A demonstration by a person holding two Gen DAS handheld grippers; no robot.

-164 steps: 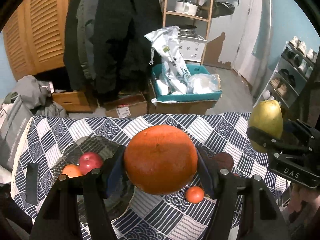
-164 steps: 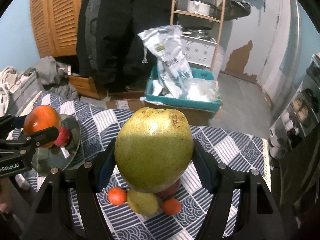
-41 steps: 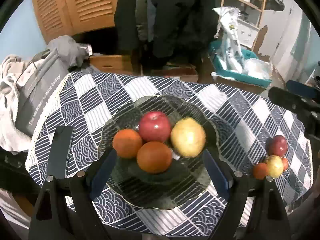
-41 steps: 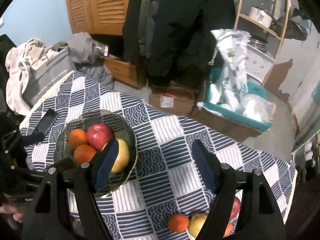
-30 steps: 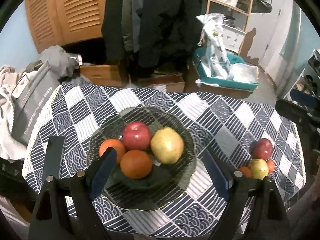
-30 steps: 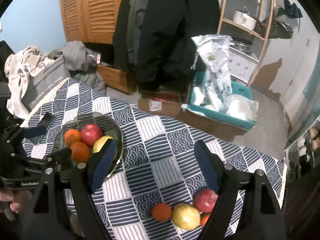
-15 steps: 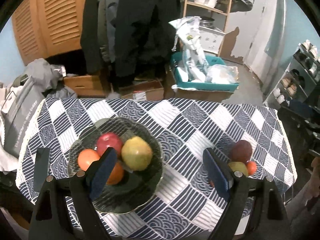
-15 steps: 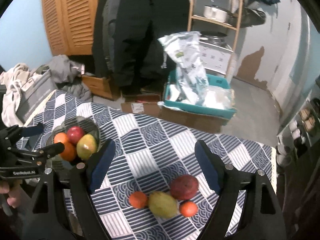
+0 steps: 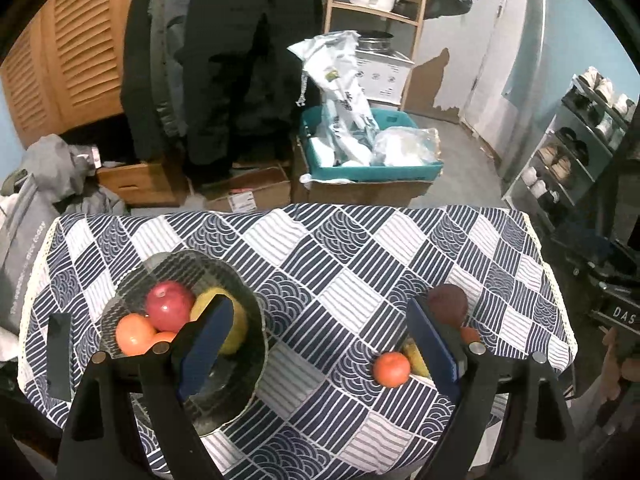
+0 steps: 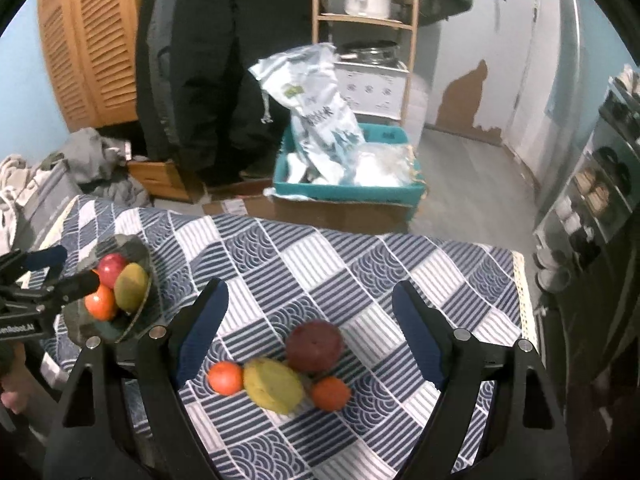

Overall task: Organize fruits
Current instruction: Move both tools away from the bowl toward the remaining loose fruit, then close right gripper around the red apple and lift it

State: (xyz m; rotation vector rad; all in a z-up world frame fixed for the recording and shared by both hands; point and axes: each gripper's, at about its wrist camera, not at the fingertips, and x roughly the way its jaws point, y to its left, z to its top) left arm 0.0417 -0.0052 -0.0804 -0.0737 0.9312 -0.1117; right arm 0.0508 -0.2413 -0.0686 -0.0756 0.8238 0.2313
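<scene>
Both the left gripper [image 9: 320, 340] and right gripper [image 10: 310, 316] hang spread wide with nothing between their fingers. Four fruits sit in the bowl [image 9: 224, 384]; four more cluster [image 10: 280, 372] on the table [image 9: 328, 248].

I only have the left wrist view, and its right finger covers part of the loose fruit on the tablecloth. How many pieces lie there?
Observer: Four, by the right wrist view: a dark red apple, a yellow fruit, a small orange on its left and another small orange on its right.
Reviewer: Is the right hand-held gripper carrying anything?
Observer: No. The right hand-held gripper is open and empty, with that pile showing between its fingers.
Reviewer: What is the yellow thing half hidden in the bowl?
Observer: A whole yellow-green fruit, lying against the red apple on the right side of the glass bowl.
</scene>
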